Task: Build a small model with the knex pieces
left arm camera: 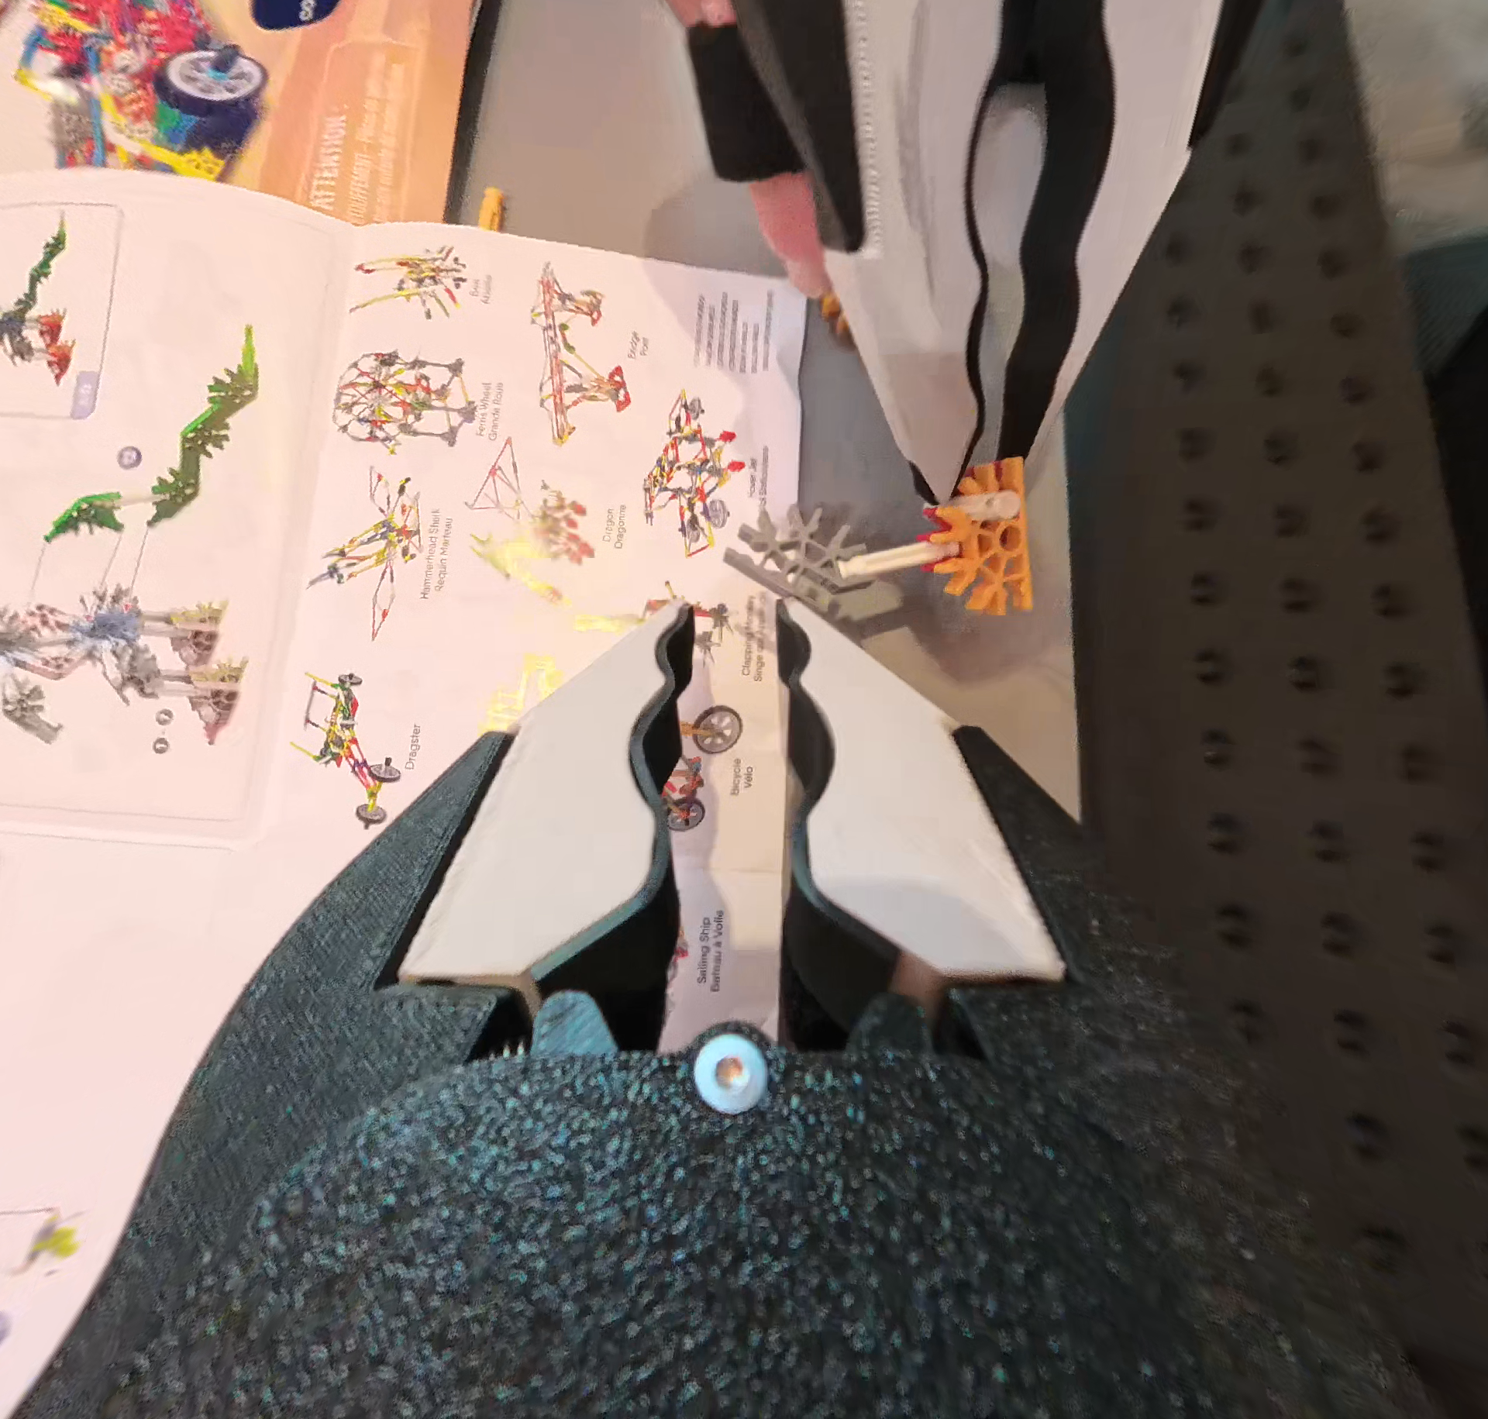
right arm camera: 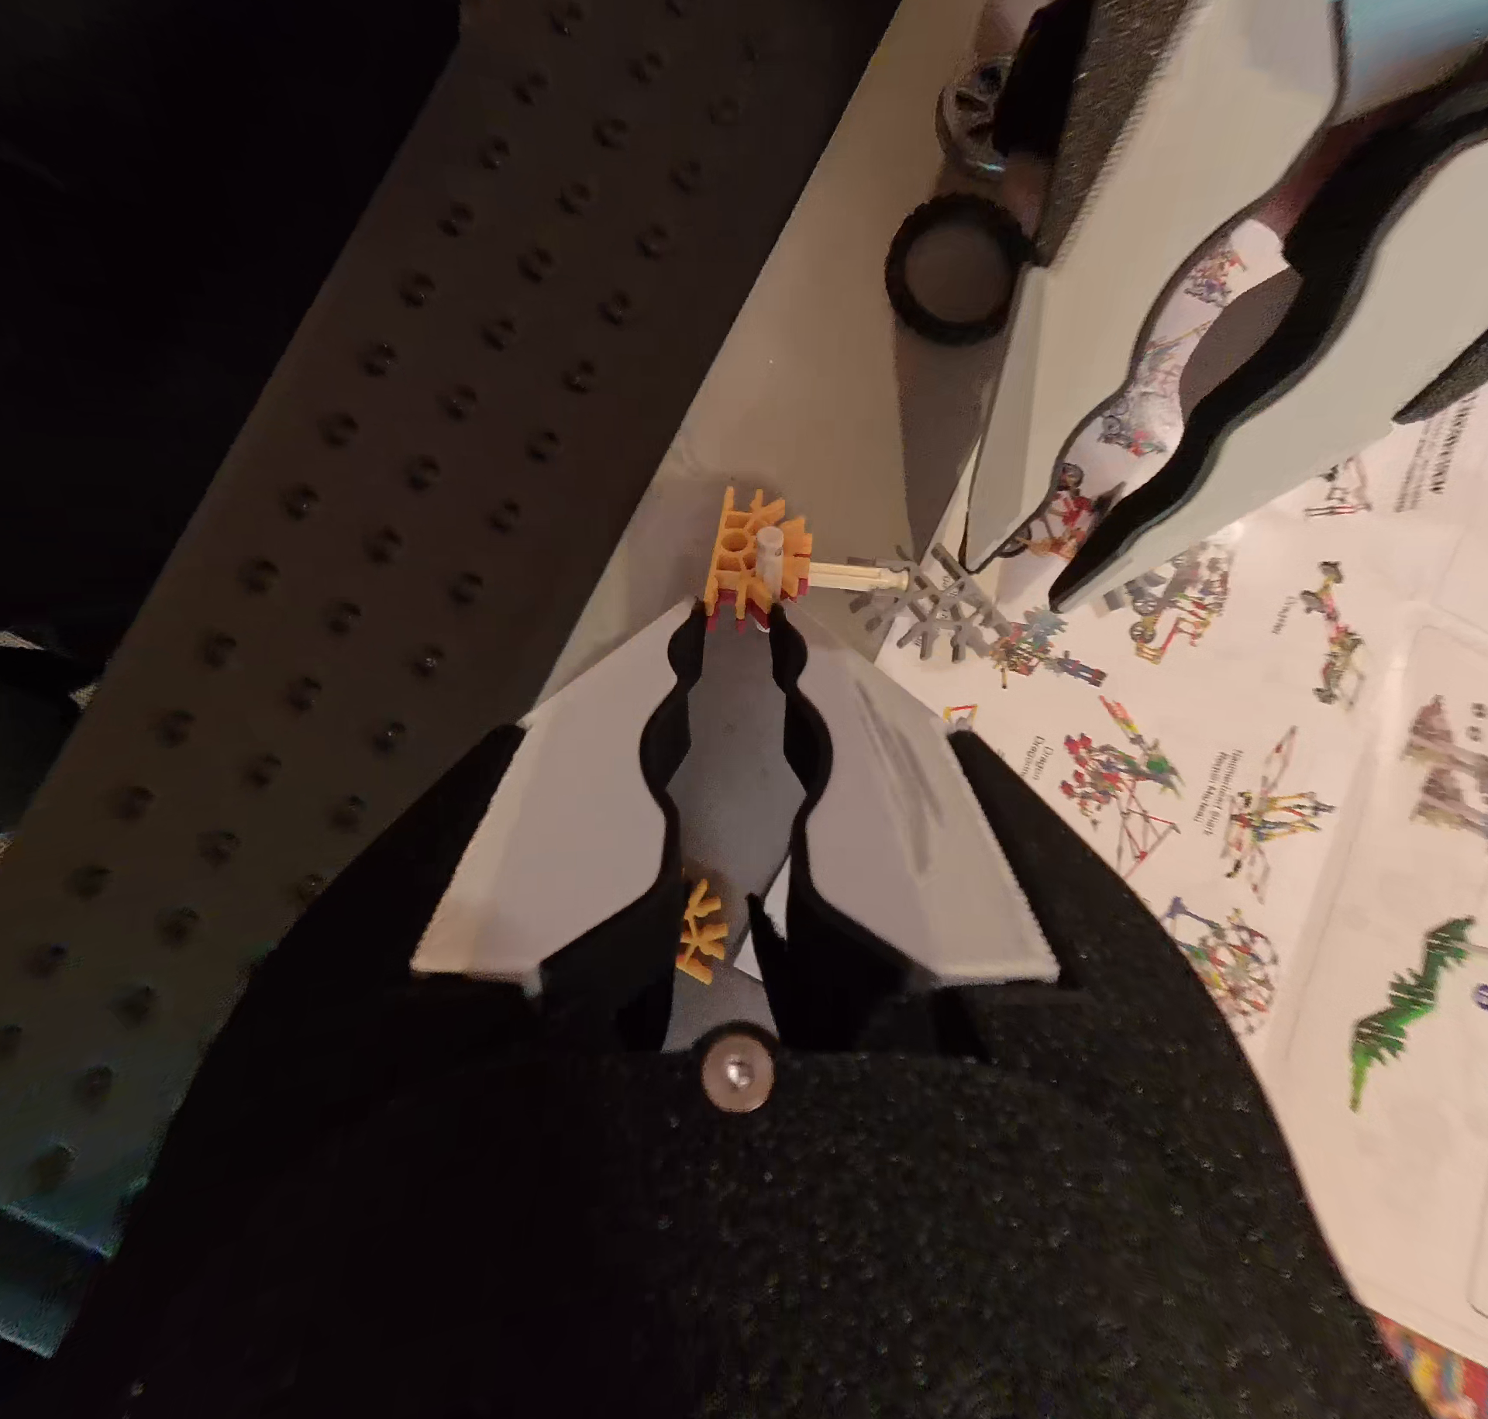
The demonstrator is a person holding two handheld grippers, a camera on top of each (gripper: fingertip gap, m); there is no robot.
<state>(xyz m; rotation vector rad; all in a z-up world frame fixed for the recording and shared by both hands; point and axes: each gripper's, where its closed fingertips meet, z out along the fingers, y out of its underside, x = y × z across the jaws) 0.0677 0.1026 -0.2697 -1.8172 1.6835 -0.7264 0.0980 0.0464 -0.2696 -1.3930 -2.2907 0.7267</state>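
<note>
My right gripper (right arm camera: pixel 734 615) is shut on a small assembly: a red connector (right arm camera: pixel 729 618) joined to an orange connector (right arm camera: pixel 737 551), with a white rod (right arm camera: pixel 853 575) running to a grey snowflake connector (right arm camera: pixel 934 607). The grey end rests at the edge of an instruction sheet (right arm camera: pixel 1288 736). In the left wrist view the right gripper (left arm camera: pixel 958 487) comes down from the top and holds the orange connector (left arm camera: pixel 994 551). My left gripper (left arm camera: pixel 734 611) is open and empty above the sheet (left arm camera: pixel 403 495), its tips just short of the grey connector (left arm camera: pixel 793 551). It also shows in the right wrist view (right arm camera: pixel 1027 579).
A black perforated panel (left arm camera: pixel 1288 656) runs beside the assembly, also seen in the right wrist view (right arm camera: pixel 403 495). A black tyre ring (right arm camera: pixel 954 281), a grey wheel (right arm camera: pixel 970 120) and a loose orange connector (right arm camera: pixel 700 937) lie on the table. A printed box (left arm camera: pixel 201 52) lies beyond the sheet. A hand (left arm camera: pixel 773 213) holds the right gripper. The grey wheel (right arm camera: pixel 970 120) lies around 15 cm away from my left fingertips.
</note>
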